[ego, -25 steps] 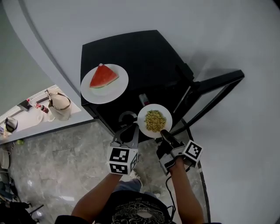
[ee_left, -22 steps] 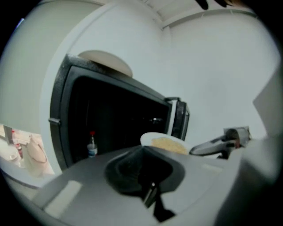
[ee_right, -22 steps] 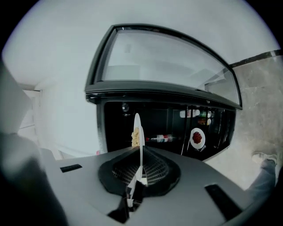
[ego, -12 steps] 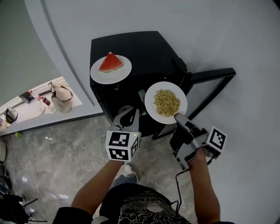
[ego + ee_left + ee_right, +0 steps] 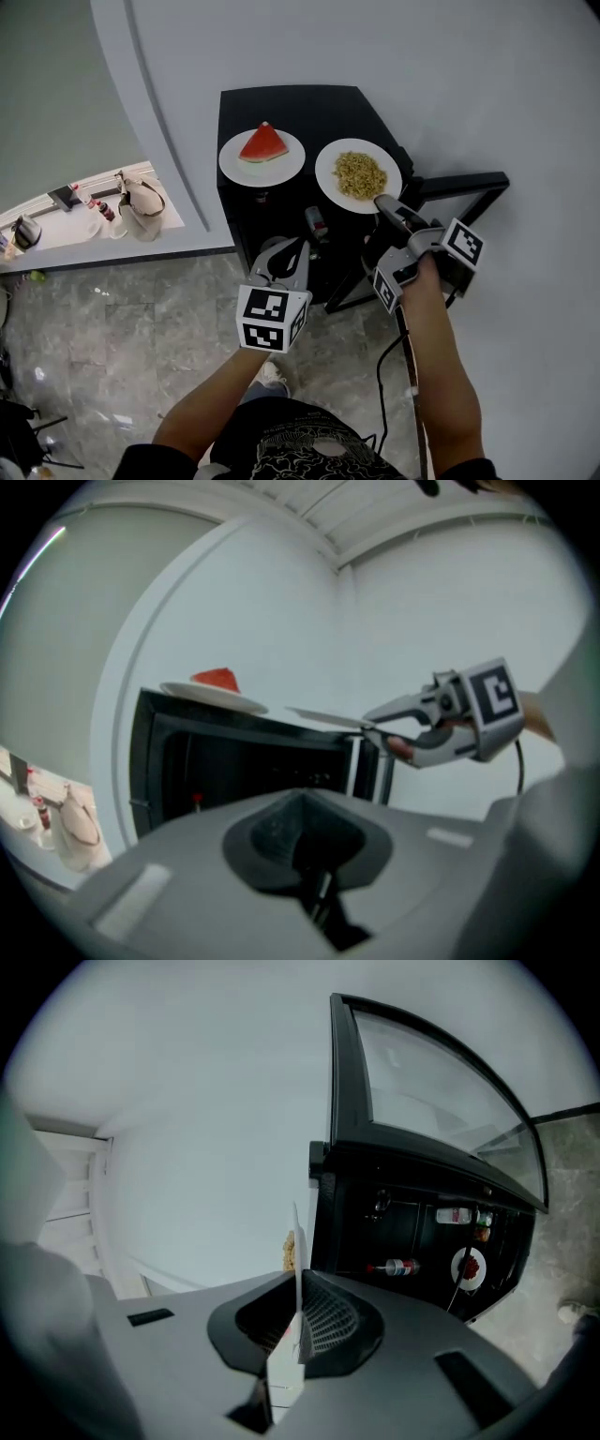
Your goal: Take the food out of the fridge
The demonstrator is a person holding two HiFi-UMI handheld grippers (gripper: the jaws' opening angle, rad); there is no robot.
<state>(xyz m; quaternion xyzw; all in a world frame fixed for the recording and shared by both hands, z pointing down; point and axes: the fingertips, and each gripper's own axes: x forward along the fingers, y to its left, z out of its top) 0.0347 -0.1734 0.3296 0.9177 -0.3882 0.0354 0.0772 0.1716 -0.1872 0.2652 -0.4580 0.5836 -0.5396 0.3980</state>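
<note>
White wall (image 5: 469,75), black fridge (image 5: 309,108).
Plate (image 5: 326,178) is pinched level ahead of right hand-held gripper (image 5: 382,200); left hand-held gripper (image 5: 284,248) is pressed together.

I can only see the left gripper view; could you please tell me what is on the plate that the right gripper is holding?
Observer: The head view shows that the plate carries a heap of yellowish grain-like food.
Operator: Thank you. Is it over the fridge?
Observer: Yes, it is over the fridge top, to the right of the watermelon plate.
Operator: Is anything left inside?
Observer: The right gripper view shows a small plate of red food and a lying bottle inside.
</note>
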